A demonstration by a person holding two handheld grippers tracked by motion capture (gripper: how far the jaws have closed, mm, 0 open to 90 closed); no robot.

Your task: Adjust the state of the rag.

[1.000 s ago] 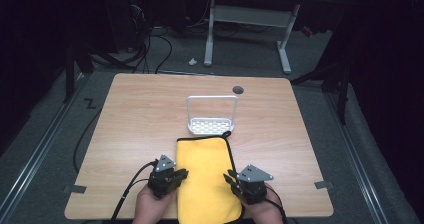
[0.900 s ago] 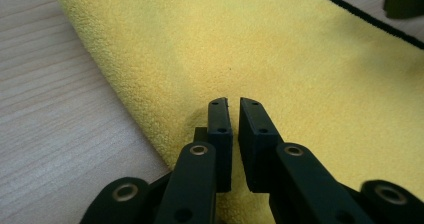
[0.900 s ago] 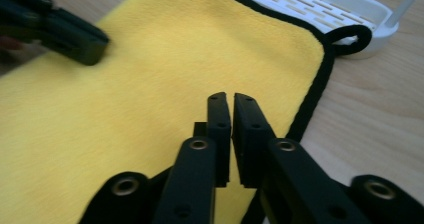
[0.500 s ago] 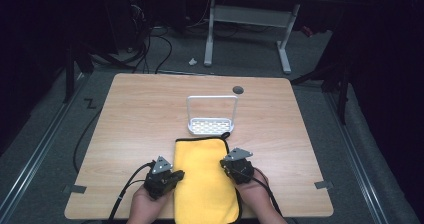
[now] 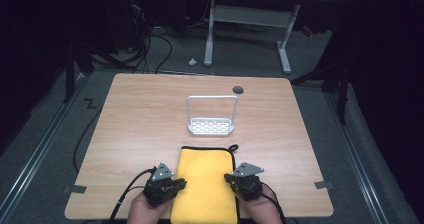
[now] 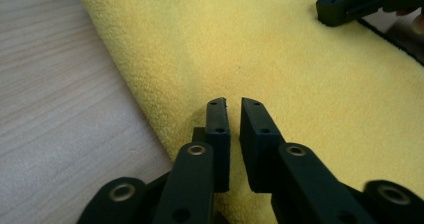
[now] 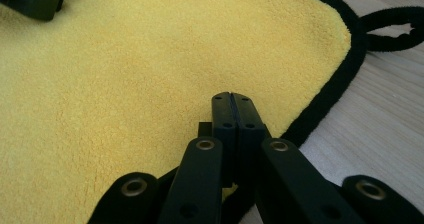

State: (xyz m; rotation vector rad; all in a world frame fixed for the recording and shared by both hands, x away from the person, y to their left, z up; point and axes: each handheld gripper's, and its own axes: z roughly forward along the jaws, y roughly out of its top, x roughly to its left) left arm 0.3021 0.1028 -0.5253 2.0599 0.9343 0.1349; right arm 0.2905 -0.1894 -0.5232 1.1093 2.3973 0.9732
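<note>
Between both tongs lies the yellow towel [image 5: 205,184], left [image 6: 234,104] slightly parted, right [image 7: 233,98] closed.

From above, light falls mainly on my table [image 5: 150,114], which reads bright and evenly lit, while the floor and room around it sink into near black. The high view is soft and low in detail. Shadows on the table are faint and short. Close in, my left tool [image 6: 234,106] and right tool [image 7: 233,100] look sharp at their tips, with the yellow cloth [image 6: 280,54] crisp just ahead of them; its pile goes soft farther from each tool and toward the frame corners. No glare shows on the matte black jaws.
</note>
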